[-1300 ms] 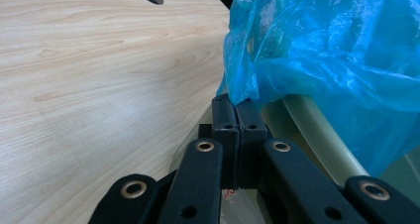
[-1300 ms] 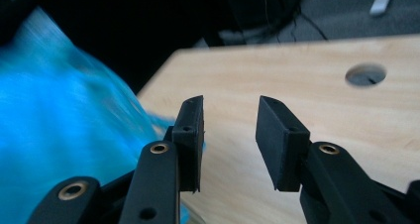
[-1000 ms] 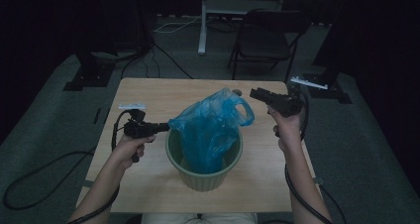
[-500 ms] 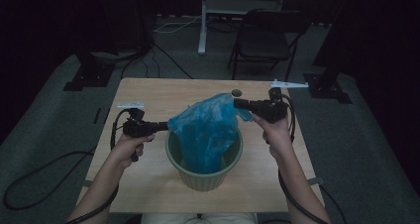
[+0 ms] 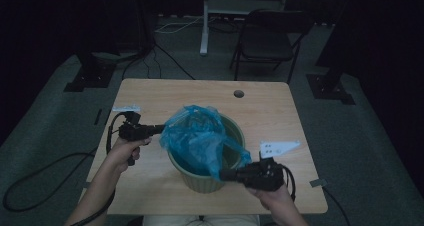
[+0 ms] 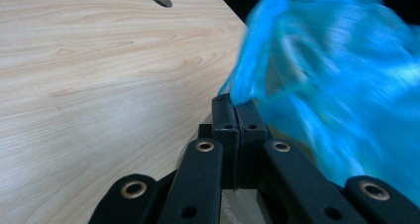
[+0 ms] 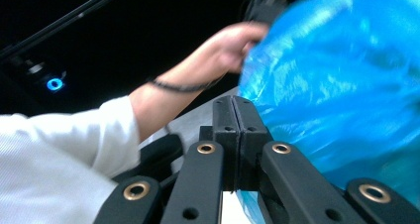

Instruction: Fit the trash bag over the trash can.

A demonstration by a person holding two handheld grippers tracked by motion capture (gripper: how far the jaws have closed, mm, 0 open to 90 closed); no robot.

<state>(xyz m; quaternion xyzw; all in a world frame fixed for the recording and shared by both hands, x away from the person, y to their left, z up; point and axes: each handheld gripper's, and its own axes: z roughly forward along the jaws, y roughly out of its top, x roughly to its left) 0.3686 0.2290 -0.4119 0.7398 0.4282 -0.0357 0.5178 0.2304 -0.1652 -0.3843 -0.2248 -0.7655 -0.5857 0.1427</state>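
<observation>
No text, label, brand, number or sign can be read in any of the views. The grey plate (image 5: 278, 148) on the right gripper (image 5: 223, 175) carries a few small dark dots, which form no letters or numbers.

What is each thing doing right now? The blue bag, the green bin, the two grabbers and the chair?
blue bag: partly in the bin, its rim pulled out to two sides, not yet folded over the bin's edge.
green bin: upright on the table, open.
left gripper: jaws shut on the bag's edge.
right gripper: jaws shut on the bag's near edge.
table: bare wood around the bin.
folding chair: unfolded, standing behind the table.
</observation>
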